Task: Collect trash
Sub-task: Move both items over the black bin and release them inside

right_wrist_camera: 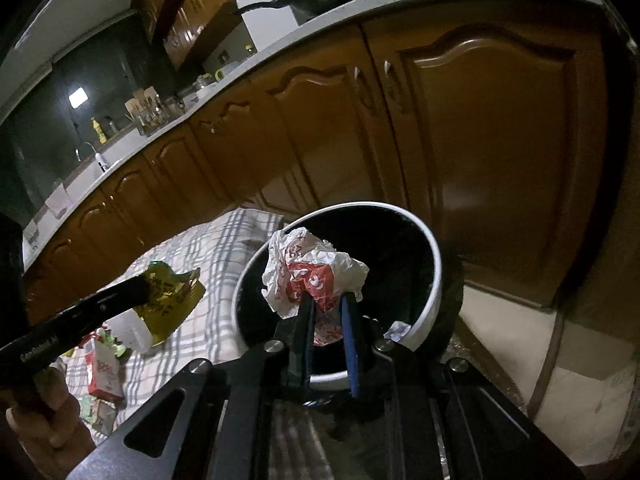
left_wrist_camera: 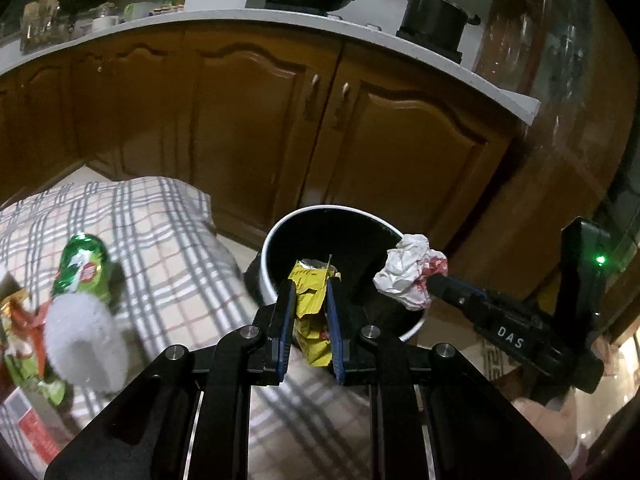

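Over the white bin (left_wrist_camera: pixel 272 240), left jaws clamp a yellow wrapper (left_wrist_camera: pixel 310 304), right jaws a crumpled paper (right_wrist_camera: pixel 312 272).

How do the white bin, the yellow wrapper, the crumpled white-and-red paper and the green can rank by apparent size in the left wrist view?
1. white bin
2. yellow wrapper
3. crumpled white-and-red paper and green can: they look alike, so unranked; the wrapper's nearness to the camera inflates it.
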Available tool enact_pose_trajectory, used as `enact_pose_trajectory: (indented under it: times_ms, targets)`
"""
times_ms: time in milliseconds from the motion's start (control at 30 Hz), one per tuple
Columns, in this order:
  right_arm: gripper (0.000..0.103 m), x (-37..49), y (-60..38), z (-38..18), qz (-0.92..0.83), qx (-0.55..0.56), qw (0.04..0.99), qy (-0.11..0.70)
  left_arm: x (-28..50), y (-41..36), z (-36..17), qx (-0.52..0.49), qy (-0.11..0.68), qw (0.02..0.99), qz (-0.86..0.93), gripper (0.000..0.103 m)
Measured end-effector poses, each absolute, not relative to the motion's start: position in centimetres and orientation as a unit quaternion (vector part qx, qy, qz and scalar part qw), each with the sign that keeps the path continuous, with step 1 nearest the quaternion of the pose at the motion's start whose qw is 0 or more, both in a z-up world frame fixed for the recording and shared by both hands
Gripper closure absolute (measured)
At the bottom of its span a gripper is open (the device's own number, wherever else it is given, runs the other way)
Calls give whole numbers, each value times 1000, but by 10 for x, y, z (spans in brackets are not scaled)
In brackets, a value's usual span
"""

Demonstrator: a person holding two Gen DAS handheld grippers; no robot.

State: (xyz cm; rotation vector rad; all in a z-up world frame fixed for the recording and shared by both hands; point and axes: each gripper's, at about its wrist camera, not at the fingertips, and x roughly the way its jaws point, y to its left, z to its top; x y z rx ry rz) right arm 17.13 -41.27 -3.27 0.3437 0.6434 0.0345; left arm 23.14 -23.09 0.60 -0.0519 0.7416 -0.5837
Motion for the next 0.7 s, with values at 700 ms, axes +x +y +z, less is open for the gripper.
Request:
enact_pose_trajectory:
  times_ms: [700]
  targets:
    - [80,206,-433,-47,-5,154,926,343,275,-278,-22,-10,396,876,-275,75]
